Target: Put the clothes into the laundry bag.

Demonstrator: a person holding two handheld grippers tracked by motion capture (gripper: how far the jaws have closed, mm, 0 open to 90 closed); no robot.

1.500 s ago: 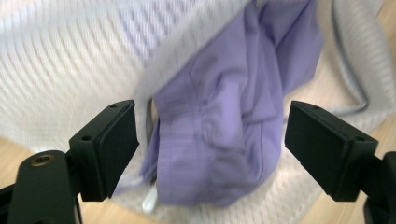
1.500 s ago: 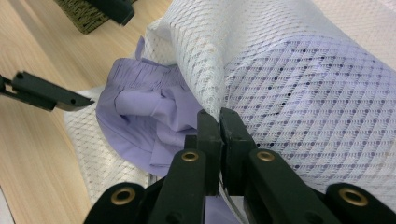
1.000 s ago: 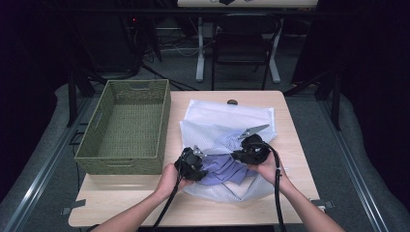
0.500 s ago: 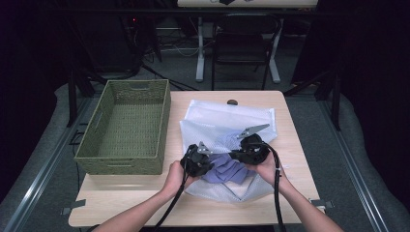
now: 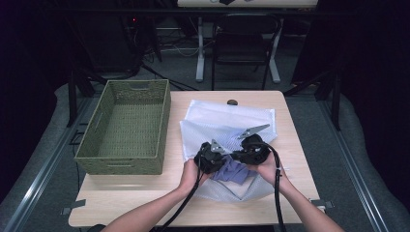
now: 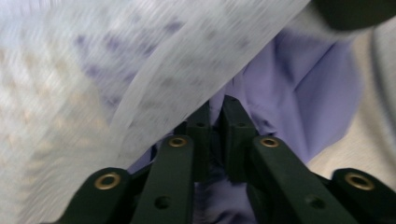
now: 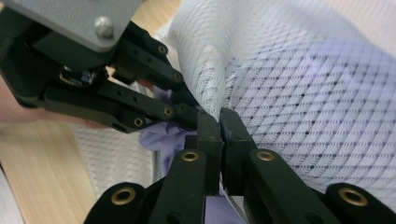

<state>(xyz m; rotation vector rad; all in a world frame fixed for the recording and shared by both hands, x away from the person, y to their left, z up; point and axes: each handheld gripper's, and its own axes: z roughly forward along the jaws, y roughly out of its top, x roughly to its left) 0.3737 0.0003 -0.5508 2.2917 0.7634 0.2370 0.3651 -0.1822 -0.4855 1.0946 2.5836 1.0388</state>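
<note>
Left gripper [image 6: 215, 105] nips purple cloth [image 6: 299, 88], right gripper [image 7: 219, 119] pinches the mesh bag [image 7: 299, 93] rim, mid-worktop [image 5: 145, 193]. Both soft, light, floppy; I'd take them by an edge or fold.

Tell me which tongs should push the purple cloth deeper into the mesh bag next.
Left, probably. The left tongs are already shut on the purple cloth at the opening of the mesh bag. The right tongs pinch the bag's edge and hold it open, so they should stay.
</note>
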